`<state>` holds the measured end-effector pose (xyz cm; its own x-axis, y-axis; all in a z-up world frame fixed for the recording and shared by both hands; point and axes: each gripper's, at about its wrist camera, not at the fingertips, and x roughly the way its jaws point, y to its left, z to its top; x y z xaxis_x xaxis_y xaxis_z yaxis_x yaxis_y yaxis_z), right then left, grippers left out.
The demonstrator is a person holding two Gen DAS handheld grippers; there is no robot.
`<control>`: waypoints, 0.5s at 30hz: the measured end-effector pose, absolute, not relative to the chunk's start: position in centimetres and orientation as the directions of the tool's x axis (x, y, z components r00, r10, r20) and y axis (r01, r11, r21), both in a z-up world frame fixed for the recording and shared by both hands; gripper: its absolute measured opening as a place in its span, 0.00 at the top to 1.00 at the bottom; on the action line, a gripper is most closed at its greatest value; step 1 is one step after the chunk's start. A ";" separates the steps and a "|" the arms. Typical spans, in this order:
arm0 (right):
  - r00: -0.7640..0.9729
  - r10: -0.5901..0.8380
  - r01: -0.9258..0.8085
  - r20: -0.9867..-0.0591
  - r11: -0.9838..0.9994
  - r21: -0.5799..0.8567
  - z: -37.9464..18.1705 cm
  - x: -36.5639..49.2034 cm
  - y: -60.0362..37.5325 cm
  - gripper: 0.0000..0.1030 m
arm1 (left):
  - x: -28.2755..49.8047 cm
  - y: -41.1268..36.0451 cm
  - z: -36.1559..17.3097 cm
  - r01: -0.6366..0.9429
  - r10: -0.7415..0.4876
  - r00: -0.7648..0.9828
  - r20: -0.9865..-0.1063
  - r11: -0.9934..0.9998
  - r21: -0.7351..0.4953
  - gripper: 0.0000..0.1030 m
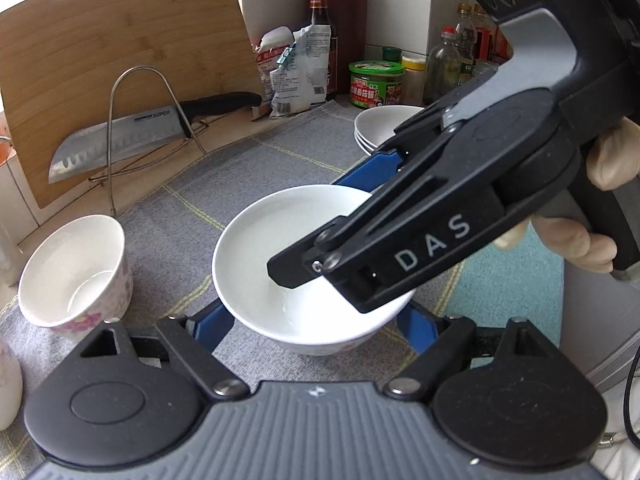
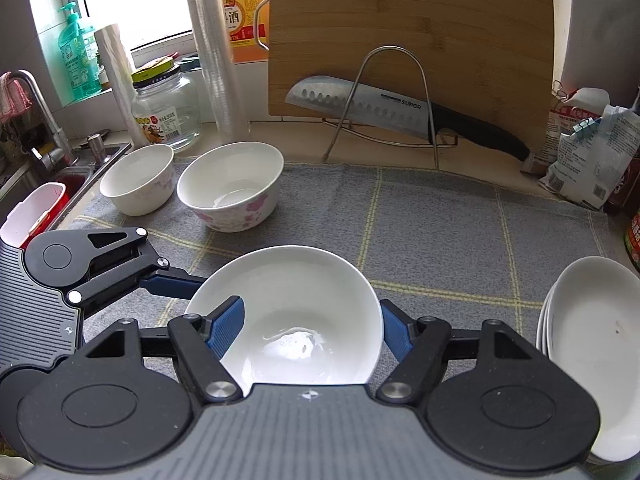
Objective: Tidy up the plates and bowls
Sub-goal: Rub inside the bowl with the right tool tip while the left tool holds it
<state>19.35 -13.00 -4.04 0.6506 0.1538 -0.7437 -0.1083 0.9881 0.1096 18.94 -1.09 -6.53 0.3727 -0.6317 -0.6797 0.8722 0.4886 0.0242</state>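
Nearest: white bowl point(image 2: 296, 320), both grippers on it.
Right gripper point(image 2: 312, 324): clamped across the rim.
Left gripper point(image 1: 308, 320): clamped outside.
Handling: glazed, slippery, breakable; hold by the rim.

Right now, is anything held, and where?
White bowl: left gripper fingers clamp its outer wall on opposite sides. Right gripper has one finger inside, one outside the rim; its grip cannot be told.

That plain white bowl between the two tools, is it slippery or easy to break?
The plain white bowl looks glazed and glossy, with wet-looking glints inside, so probably slippery. It seems stiff ceramic, likely to chip if knocked against the stacked plates.
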 end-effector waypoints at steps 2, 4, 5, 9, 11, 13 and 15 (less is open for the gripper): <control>0.646 0.150 -0.099 -0.749 0.989 0.113 -4.3 19.5 -13.5 0.25 | 19.1 -1.6 -6.8 0.874 -0.632 0.367 -0.683 0.486 0.020 0.15; 0.643 0.147 -0.091 -0.752 0.989 0.116 -4.7 19.6 -13.8 0.25 | 19.3 -2.0 -7.1 0.874 -0.630 0.356 -0.691 0.485 0.008 0.15; 0.642 0.148 -0.088 -0.753 0.989 0.120 -4.8 19.6 -13.9 0.25 | 19.3 -2.1 -7.2 0.874 -0.628 0.354 -0.693 0.486 0.006 0.15; 0.637 0.155 -0.082 -0.755 0.988 0.133 -5.2 19.8 -14.3 0.25 | 19.2 -2.2 -7.3 0.873 -0.621 0.355 -0.699 0.487 0.011 0.15; 0.633 0.157 -0.081 -0.758 0.987 0.136 -5.3 19.8 -14.2 0.25 | 19.3 -2.2 -7.2 0.874 -0.620 0.352 -0.701 0.487 0.009 0.15; 0.632 0.158 -0.085 -0.759 0.987 0.135 -5.4 19.9 -14.2 0.25 | 19.3 -2.3 -7.3 0.874 -0.616 0.354 -0.704 0.487 0.013 0.15; 0.631 0.156 -0.084 -0.760 0.988 0.133 -5.5 19.9 -14.1 0.24 | 19.3 -2.2 -7.2 0.873 -0.619 0.354 -0.701 0.488 0.011 0.15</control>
